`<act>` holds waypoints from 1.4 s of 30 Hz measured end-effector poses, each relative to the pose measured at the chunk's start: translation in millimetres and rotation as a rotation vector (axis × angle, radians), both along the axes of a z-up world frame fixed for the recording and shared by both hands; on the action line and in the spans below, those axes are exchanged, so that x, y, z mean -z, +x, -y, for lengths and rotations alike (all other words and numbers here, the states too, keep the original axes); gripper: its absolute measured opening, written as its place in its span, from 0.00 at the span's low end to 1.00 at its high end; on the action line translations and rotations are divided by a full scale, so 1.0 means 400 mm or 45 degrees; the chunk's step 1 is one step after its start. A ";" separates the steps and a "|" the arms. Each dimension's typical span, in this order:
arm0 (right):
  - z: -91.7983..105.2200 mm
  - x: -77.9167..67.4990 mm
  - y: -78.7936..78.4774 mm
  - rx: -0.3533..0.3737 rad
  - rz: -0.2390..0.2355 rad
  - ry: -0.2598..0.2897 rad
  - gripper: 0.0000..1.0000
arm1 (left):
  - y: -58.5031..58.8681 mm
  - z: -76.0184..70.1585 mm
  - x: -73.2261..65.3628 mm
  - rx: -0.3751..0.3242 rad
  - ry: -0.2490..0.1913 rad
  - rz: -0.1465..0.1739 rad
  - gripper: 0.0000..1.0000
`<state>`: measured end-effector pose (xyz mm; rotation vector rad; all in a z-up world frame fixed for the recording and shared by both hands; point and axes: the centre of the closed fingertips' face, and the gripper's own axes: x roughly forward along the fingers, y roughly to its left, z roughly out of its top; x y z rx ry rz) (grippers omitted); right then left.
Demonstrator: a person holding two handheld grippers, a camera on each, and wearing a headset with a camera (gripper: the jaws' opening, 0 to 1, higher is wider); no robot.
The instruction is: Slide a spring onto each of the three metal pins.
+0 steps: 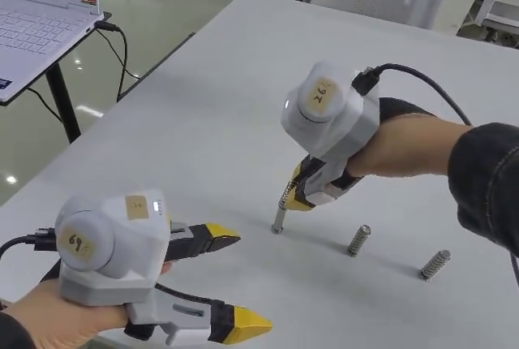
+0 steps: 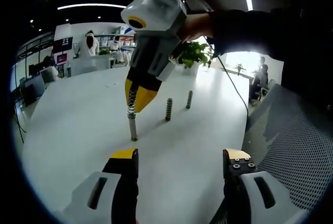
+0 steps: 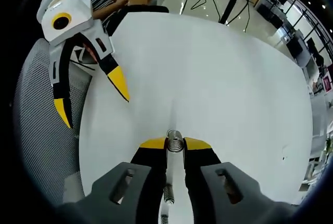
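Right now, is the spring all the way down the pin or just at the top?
Just at the top. The right gripper pinches the spring above the upright pin; the pin's shaft below it is bare.

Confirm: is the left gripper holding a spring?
No, the left gripper is open with nothing between its jaws; the right gripper grips the spring.

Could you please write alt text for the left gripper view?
The right claw holds a spring at the top of an upright pin on a white table. Two more springs stand behind; the left claw is open.
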<state>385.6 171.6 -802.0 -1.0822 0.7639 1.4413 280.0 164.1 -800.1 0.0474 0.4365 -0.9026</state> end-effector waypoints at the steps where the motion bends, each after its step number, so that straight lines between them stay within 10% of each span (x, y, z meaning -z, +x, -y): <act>1: 0.000 0.004 0.000 0.000 -0.004 -0.006 0.13 | 0.000 0.000 0.001 0.000 0.000 -0.001 0.64; 42: 0.006 0.139 -0.020 -0.032 -0.089 -0.142 0.14 | 0.011 -0.012 0.038 -0.037 -0.011 -0.053 0.62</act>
